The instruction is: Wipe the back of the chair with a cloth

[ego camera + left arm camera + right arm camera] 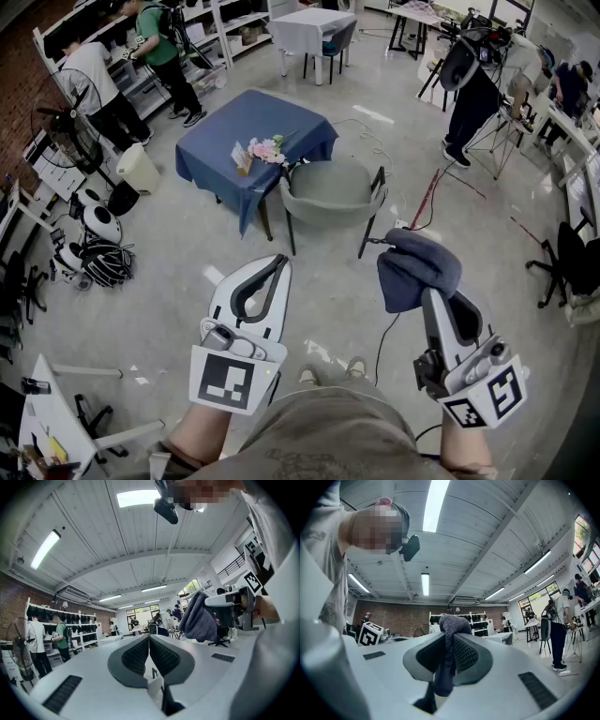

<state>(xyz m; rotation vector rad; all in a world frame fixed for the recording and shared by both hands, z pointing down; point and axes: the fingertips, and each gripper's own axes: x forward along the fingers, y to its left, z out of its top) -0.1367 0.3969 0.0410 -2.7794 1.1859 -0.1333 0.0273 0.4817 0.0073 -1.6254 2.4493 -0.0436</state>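
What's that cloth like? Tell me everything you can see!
The cloth is dark blue-grey, soft and fuzzy like a towel. It is bunched up in folds, not spread flat. The right gripper pinches it between its shut jaws, so one lump sticks out past the tips and a tail hangs down. Nothing else touches it.

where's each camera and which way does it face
Head view: on the head, facing steeply down at the chair; shows forearms, left tongs, right tongs.
Left gripper view: on left tongs, facing level toward shelves; shows shut jaws, right arm.
Right gripper view: on right tongs, facing a brick wall; shows jaws clamping cloth, torso.
Shared: cloth, in all three.
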